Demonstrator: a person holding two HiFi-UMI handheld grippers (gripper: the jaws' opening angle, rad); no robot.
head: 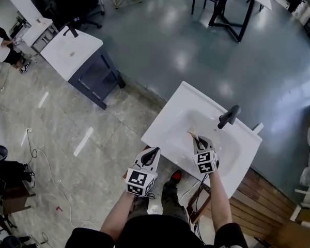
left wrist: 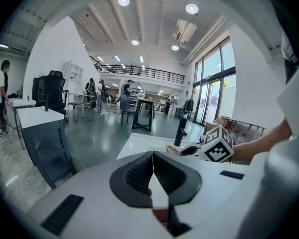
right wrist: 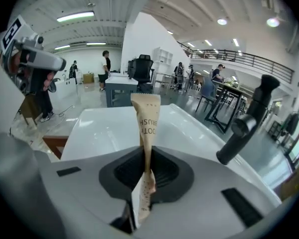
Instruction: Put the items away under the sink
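A white sink (head: 168,119) with a black faucet (head: 229,116) stands in front of me. My right gripper (head: 198,137) is above the basin, shut on a brown paper toothbrush packet (head: 192,133). In the right gripper view the packet (right wrist: 145,117) stands upright between the pads (right wrist: 162,169), with the faucet (right wrist: 249,118) to its right. My left gripper (head: 154,151) hovers off the sink's front left edge, shut with nothing in it. Its closed jaws (left wrist: 153,156) meet in the left gripper view, and the packet (left wrist: 172,149) shows beyond them.
A second vanity (head: 85,61) with a white top and dark blue cabinet stands at the back left. A black table (head: 237,4) is at the far back. Cables (head: 46,164) lie on the tiled floor. Wooden panelling (head: 263,200) runs at the sink's right.
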